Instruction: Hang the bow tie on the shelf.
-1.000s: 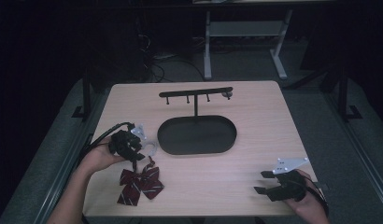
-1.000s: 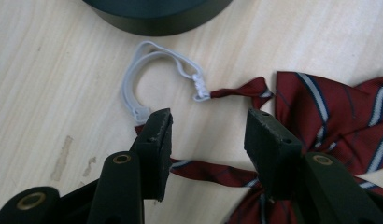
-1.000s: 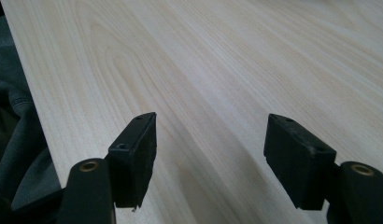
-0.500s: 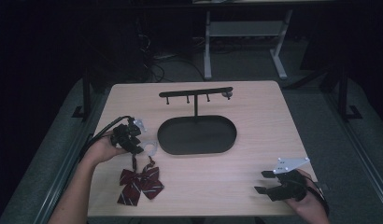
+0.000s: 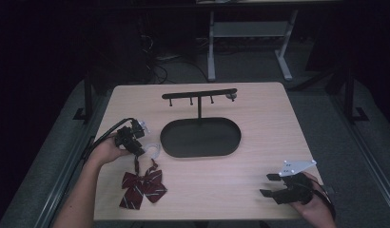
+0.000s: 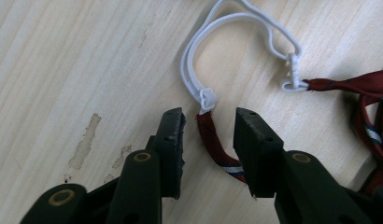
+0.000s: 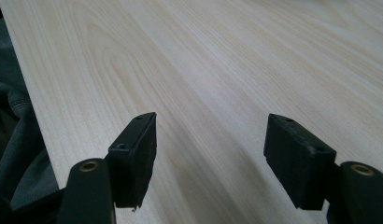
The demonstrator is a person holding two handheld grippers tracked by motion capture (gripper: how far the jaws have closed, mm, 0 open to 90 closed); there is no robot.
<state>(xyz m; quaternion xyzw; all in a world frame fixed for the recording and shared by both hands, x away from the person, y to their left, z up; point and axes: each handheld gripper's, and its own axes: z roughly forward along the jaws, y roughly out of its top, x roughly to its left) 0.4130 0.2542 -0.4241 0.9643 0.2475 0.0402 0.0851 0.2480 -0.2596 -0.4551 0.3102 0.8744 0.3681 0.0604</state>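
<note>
1. Left gripper view puts us right over the bow tie's [image 6: 213,140] red strap end, where it joins the white elastic loop [image 6: 199,51]. Our left gripper [image 6: 209,135] has just been closing its jaws; they stand partway open with the strap between them, pads not pressing yet as far as we can see.
2. In the high view the bow tie [image 5: 143,185] lies flat on the table's [image 5: 259,99] near-left part, just in front of our left gripper [image 5: 136,145], beside the black oval tray [image 5: 201,137] with its hook stand [image 5: 199,95].
3. Handling guess: super light and floppy. Woven red fabric with striped trim, thin stretchy elastic, a small white clasp [image 6: 292,74]. It'll dangle and swing once lifted, nothing fragile.
4. Best hold, we think: the fabric strap right below the elastic's knot. Flat and grippy, while the round elastic could roll out of the pads.
5. Table is smooth pale wood, so the cloth may slide rather than bunch.
6. Our right gripper [image 7: 210,154] rests at the near-right with jaws wide apart, holding nothing.
</note>
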